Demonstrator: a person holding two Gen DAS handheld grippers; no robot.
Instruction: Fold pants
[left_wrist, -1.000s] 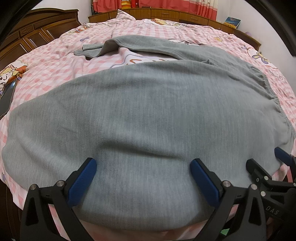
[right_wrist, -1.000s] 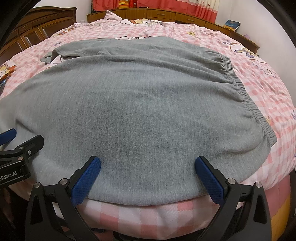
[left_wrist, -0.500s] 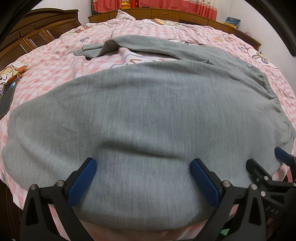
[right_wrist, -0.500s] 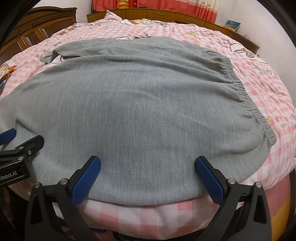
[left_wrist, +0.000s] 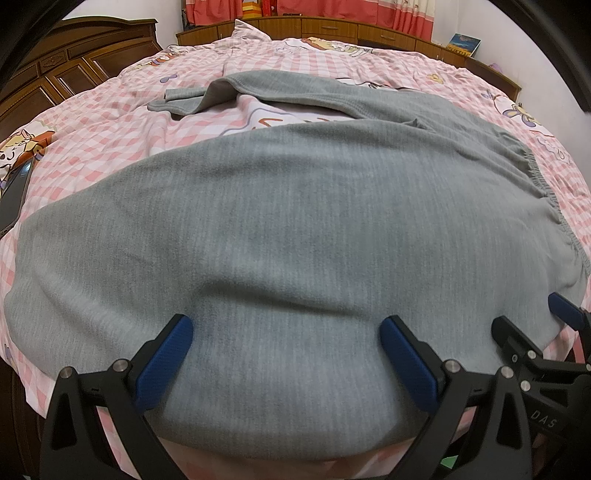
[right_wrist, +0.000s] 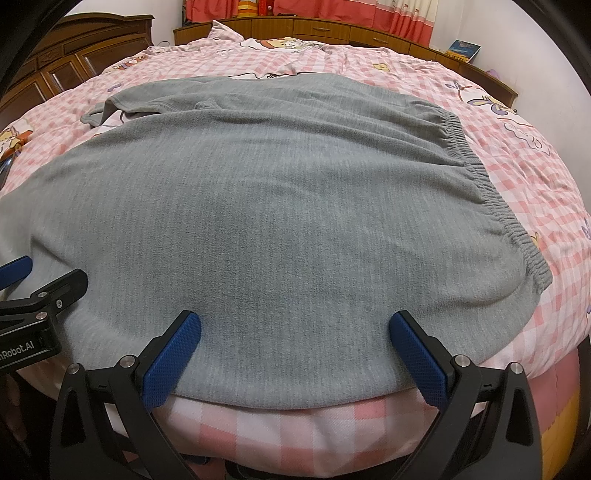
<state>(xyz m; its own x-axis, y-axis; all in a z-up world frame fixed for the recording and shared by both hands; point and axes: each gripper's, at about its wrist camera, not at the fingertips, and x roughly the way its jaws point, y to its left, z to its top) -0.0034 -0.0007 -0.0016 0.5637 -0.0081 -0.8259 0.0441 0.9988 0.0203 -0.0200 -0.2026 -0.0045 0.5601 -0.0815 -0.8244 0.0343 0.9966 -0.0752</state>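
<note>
Grey pants (left_wrist: 295, 229) lie spread flat on a pink checked bed, also in the right wrist view (right_wrist: 280, 206). The elastic waistband (right_wrist: 491, 192) is at the right; one leg end (left_wrist: 184, 99) lies folded at the far left. My left gripper (left_wrist: 286, 339) is open, its blue pads over the near edge of the fabric. My right gripper (right_wrist: 295, 332) is open over the near edge closer to the waistband. Neither holds cloth. Each gripper shows at the side of the other's view: the right gripper (left_wrist: 532, 332) and the left gripper (right_wrist: 44, 273).
The pink checked bedspread (left_wrist: 110, 125) surrounds the pants. A dark phone or tablet (left_wrist: 14, 195) lies at the bed's left edge. Wooden wardrobe (right_wrist: 74, 55) stands at left, a wooden ledge (right_wrist: 332, 29) and red curtains behind. The bed's near edge (right_wrist: 295, 424) is below my grippers.
</note>
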